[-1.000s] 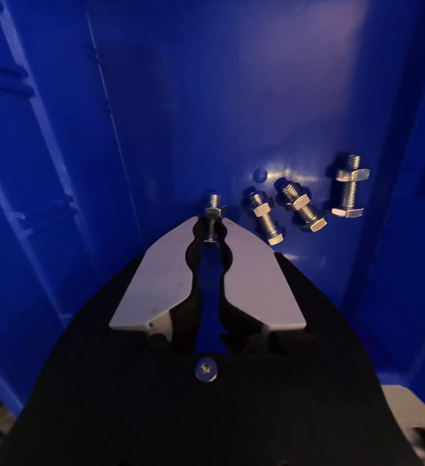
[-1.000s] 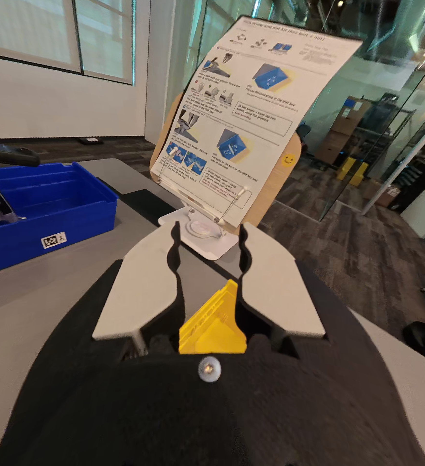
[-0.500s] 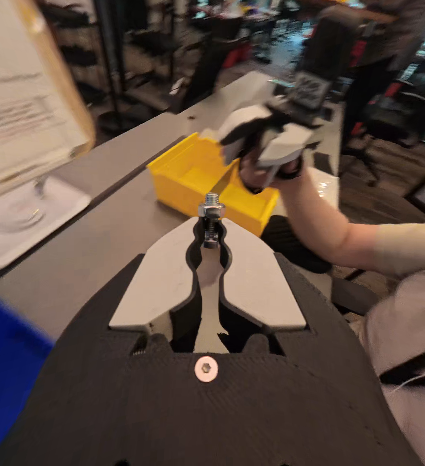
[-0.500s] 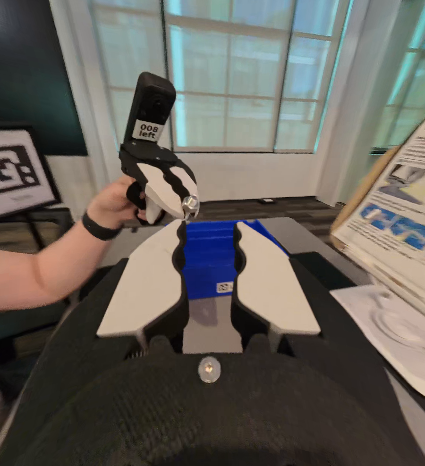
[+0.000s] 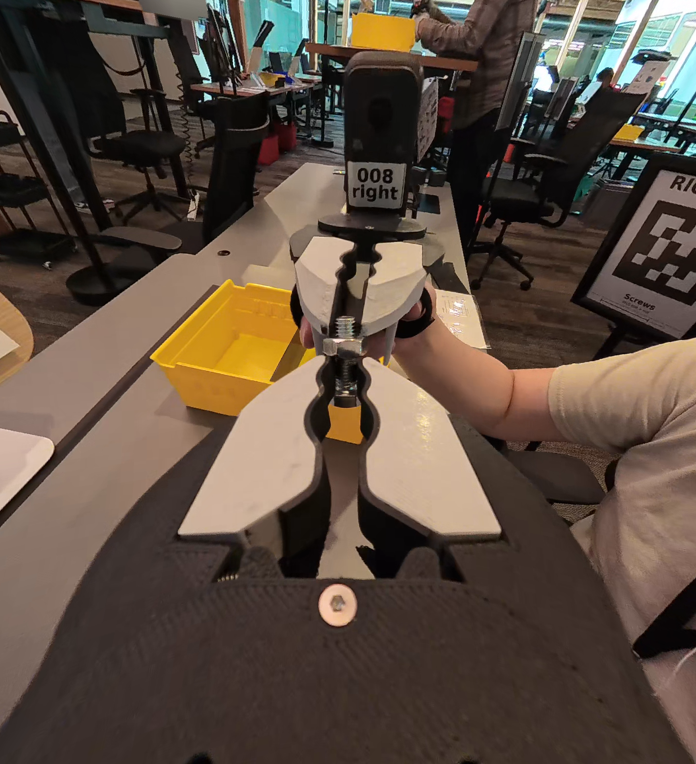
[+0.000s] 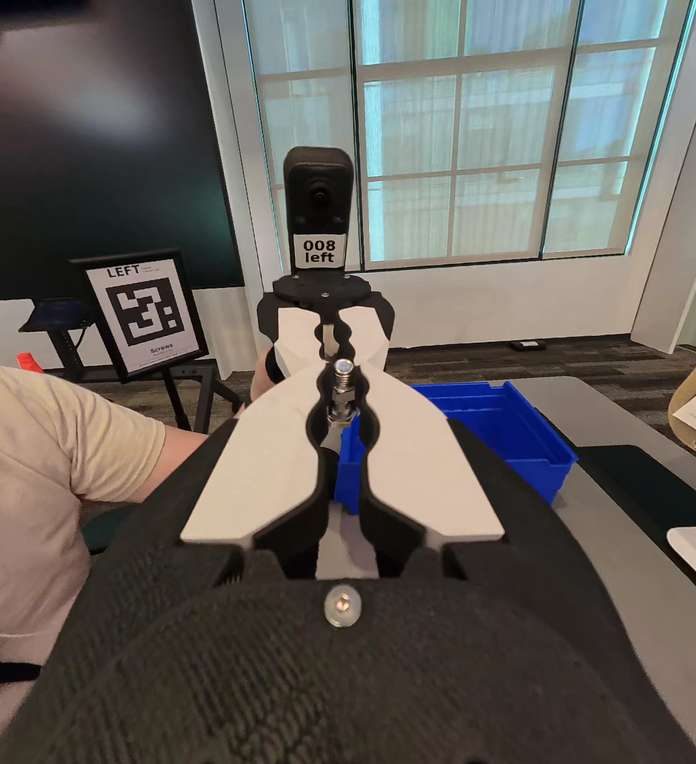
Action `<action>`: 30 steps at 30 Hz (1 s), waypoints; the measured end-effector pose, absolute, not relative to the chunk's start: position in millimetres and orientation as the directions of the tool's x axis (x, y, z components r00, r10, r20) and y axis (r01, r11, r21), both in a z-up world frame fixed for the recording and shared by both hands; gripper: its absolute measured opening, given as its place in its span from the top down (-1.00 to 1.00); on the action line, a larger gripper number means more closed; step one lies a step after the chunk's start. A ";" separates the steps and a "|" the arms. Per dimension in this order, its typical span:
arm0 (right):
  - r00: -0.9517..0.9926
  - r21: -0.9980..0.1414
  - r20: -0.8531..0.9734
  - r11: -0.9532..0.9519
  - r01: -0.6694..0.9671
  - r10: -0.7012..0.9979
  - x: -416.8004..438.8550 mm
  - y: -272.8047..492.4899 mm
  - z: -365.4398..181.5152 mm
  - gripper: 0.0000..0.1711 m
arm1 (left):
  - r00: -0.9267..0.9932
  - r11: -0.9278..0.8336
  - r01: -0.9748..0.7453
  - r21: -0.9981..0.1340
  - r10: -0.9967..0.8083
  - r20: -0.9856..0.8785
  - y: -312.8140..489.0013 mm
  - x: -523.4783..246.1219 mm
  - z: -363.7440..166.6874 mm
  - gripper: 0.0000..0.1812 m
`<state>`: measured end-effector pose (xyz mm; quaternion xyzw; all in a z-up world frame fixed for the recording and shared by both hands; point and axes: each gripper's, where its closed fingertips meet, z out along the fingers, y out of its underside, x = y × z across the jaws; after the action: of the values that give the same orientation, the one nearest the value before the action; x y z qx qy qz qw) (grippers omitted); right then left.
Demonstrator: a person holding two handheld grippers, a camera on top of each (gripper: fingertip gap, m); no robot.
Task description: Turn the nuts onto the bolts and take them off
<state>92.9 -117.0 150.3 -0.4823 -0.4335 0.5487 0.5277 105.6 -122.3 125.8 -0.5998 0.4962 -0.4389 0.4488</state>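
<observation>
1. The left gripper [image 5: 343, 364] is clenched on the bolt [image 5: 345, 374]; the shank and head end sit between the jaws, and the threaded end sticks out past the tips.
2. The hex nut [image 5: 344, 346] is threaded on the bolt just beyond the left jaw tips, with a few threads showing past it.
3. The right gripper [image 5: 348, 326] is seen head-on in the left wrist view, facing the left one, its tips right at the bolt's threaded end and the nut.
4. In the right wrist view the right gripper [image 6: 343, 374] has its jaws closed in around the same bolt [image 6: 343, 386]; the nut [image 6: 341, 413] lies in the scalloped gap. Firm grip or only near-contact cannot be told.
5. The left gripper [image 6: 325, 330] shows opposite in that view, with a camera and white label on top.
6. Both grippers are held in the air above the grey bench [image 5: 102, 364], between the bins.
7. A yellow bin [image 5: 222, 351] sits on the bench below and behind the right gripper; it looks empty inside.
8. A blue bin [image 6: 499, 430] sits on the bench [image 6: 611, 516] under the left gripper.
9. A framed marker sign [image 5: 668, 252] stands on the floor beside the bench; another marker sign [image 6: 144, 314] stands on the opposite side.
10. The operator's bare forearm [image 5: 466, 384] and beige sleeve [image 5: 627, 388] are seen.
</observation>
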 end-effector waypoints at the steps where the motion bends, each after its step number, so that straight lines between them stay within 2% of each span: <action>1: 0.012 -0.983 -0.081 -0.078 -0.169 0.997 92.7 -118.3 151.2 0.88 | 0.115 -0.097 -0.193 -0.976 -0.991 0.076 -123.6 105.6 126.8 0.90; 6: 0.005 -0.982 -0.135 -0.133 -0.134 0.991 92.1 -119.6 148.9 0.89 | 0.049 -0.146 -0.158 -0.976 -0.989 0.140 -129.4 101.9 128.0 0.87; 9: 0.045 -0.983 -0.154 -0.148 -0.113 0.987 96.5 -114.6 147.2 0.89 | 0.064 -0.187 -0.087 -0.979 -0.981 0.182 -115.9 92.6 132.6 0.65; 11: 0.091 -0.986 -0.148 -0.139 -0.093 0.985 101.0 -109.5 145.5 0.89 | 0.024 -0.169 -0.080 -0.982 -0.985 0.168 -114.0 89.1 130.0 0.61; 13: 0.161 -0.993 -0.111 -0.102 -0.061 0.981 104.9 -102.8 143.2 0.89 | 0.046 -0.145 -0.087 -0.986 -0.989 0.141 -108.1 92.2 121.2 0.38; 16: 0.308 -1.000 -0.014 -0.013 -0.005 0.951 110.7 -91.1 142.0 0.89 | 0.098 -0.089 -0.127 -0.988 -0.992 0.076 -102.4 105.1 103.5 0.33; 19: 0.349 -0.994 0.107 0.102 0.032 0.931 108.3 -97.5 146.7 0.88 | 0.090 -0.060 -0.113 -0.992 -0.995 0.049 -105.9 119.9 97.9 0.27; 22: 0.355 -0.976 0.216 0.198 0.086 0.910 103.2 -106.5 147.6 0.88 | 0.119 -0.031 -0.030 -0.999 -0.993 0.027 -103.2 123.4 104.6 0.34; 26: 0.366 -0.956 0.292 0.268 0.115 0.884 101.5 -110.5 148.7 0.89 | 0.064 0.013 0.059 -0.998 -0.998 -0.010 -112.5 118.9 114.6 0.65; 30: 0.364 -0.962 0.273 0.259 0.087 0.891 100.3 -112.4 151.9 0.89 | 0.102 0.084 0.040 -0.996 -0.992 -0.080 -113.0 116.8 116.5 0.61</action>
<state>100.3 -112.4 151.9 -0.5216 -0.4686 0.3138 0.6402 116.8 -113.0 116.5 -0.4923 0.4833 -0.4642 0.5555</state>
